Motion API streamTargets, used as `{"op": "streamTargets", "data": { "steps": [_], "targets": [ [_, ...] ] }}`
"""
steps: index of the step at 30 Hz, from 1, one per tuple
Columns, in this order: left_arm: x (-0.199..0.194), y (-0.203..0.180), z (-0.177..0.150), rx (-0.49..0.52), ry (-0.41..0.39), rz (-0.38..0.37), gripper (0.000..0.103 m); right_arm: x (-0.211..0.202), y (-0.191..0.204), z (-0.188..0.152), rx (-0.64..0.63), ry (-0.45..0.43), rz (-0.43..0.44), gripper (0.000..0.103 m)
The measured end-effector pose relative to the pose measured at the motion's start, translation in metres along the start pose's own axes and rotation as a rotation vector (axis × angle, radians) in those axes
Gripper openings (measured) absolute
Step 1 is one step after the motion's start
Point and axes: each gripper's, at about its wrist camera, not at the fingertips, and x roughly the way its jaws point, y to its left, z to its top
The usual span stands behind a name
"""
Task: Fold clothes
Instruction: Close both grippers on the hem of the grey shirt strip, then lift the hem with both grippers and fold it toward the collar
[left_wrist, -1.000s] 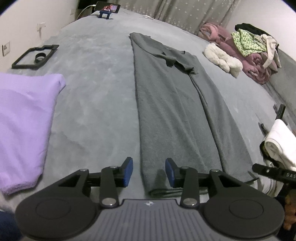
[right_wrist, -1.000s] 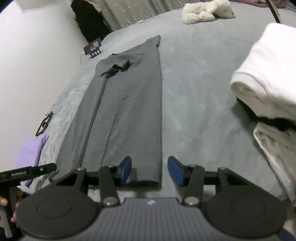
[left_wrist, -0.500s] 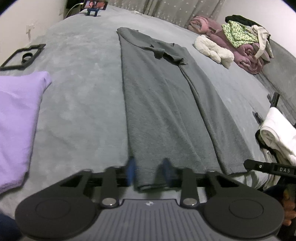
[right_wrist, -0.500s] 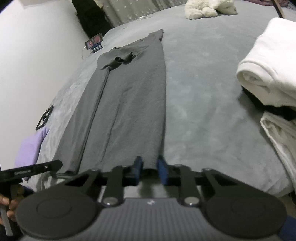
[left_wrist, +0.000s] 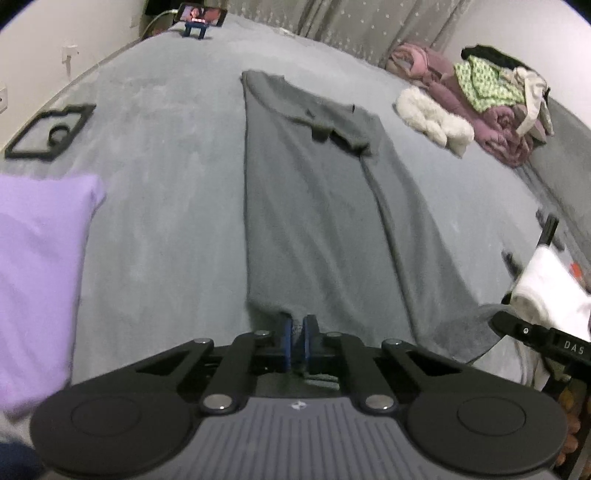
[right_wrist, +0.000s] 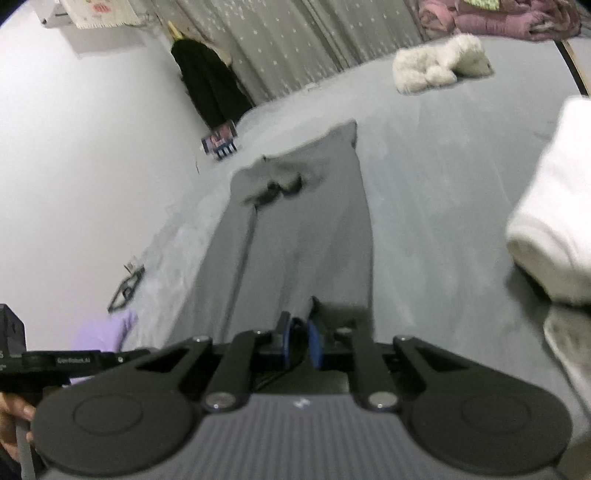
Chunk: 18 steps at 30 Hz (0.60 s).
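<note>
My left gripper (left_wrist: 296, 325) has its two blue pads pressed together on the near edge of the gray shirt (left_wrist: 317, 206), at the shirt's near left corner. My right gripper (right_wrist: 299, 325) is pinched on the same near edge, closer to the shirt's right side, and the cloth bunches up a little between its pads. The gray shirt lies long and flat on the gray bed (left_wrist: 162, 184), running from me toward 12 o'clock. Its far end has a small rumpled fold. In the left view, a purple cloth (left_wrist: 37, 273) sits at 9 o'clock, a black frame (left_wrist: 48, 133) at 10 o'clock, and a pile of clothes (left_wrist: 495, 96) at 2 o'clock. A white folded cloth (right_wrist: 554, 214) lies at 3 o'clock in the right view.
</note>
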Motion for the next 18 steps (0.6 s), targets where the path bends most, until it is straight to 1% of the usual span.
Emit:
{"op": "streamTargets", "data": {
  "steps": [7, 11, 16, 18],
  "targets": [
    [0.009, 0.001, 0.045, -0.049, -0.045, 0.004, 0.005, 0.022, 0.005, 0.043, 0.010, -0.050, 0.010, 0.011],
    [0.020, 0.005, 0.071, -0.087, -0.057, 0.015, 0.005, 0.039, 0.006, 0.064, 0.015, -0.062, 0.019, 0.010],
    [0.031, 0.007, 0.104, -0.127, -0.076, -0.003, 0.005, 0.060, 0.008, 0.095, 0.007, -0.075, 0.024, 0.010],
    [0.035, 0.006, 0.117, -0.129, -0.084, 0.003, 0.005, 0.070, 0.007, 0.107, 0.011, -0.075, 0.024, 0.010]
  ]
}}
